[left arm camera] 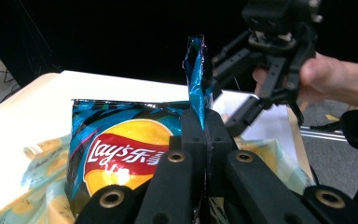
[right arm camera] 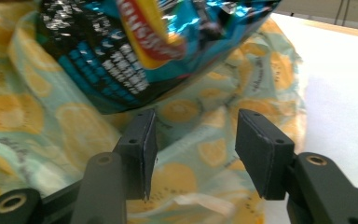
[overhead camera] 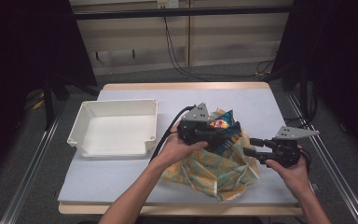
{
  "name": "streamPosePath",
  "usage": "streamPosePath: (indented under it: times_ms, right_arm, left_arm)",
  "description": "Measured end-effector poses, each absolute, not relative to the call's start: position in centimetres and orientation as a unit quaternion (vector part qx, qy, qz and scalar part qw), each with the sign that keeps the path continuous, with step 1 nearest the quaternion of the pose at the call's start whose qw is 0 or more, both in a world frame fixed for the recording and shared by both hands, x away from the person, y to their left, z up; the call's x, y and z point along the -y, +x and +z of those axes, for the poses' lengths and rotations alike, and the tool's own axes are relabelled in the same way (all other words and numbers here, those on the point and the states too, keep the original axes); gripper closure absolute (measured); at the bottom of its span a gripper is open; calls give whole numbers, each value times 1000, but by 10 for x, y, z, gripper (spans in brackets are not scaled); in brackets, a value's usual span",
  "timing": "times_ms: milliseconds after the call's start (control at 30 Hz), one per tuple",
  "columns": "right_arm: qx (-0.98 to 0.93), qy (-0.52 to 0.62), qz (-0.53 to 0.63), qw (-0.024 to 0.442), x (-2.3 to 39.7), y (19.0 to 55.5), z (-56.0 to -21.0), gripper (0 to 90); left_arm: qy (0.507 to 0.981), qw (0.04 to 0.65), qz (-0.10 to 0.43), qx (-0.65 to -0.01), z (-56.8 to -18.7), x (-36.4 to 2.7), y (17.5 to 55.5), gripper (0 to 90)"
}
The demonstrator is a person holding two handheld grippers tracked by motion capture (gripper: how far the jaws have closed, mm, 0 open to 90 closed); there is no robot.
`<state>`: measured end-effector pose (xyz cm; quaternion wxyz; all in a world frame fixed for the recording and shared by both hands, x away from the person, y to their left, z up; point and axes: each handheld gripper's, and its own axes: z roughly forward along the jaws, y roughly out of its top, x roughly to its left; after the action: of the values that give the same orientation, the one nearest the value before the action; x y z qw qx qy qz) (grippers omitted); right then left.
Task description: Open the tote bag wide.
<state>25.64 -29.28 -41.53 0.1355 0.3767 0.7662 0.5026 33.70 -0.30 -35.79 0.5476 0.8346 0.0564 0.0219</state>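
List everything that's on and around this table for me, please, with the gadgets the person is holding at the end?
chip bag: one, blue with a red and yellow logo, lying on the printed bag, its top corner pinched.
printed bag: one, pale green with yellow lemon slices, crumpled at the table's near right.
bin: one, white, nothing seen inside, on the table's left.
table: one, white top with a wooden edge.
cables: a few, black, on the floor behind the table.
left gripper: one, black, shut on the chip bag's corner.
right gripper: one, black, jaws apart just in front of the printed bag.
hands: two, one around each gripper.
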Motion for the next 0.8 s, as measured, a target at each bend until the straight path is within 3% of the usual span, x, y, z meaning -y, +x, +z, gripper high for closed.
streamPosePath:
  times_ms: [433, 800]
  right_arm:
    - [-789, 332, 508, 95, 261, 247, -417, 474]
    - [-809, 296, 504, 64, 225, 244, -433, 717]
  left_arm:
    - [826, 557, 27, -78, -354, 7, 354, 900]
    - [814, 573, 36, -86, -345, 12, 357, 900]
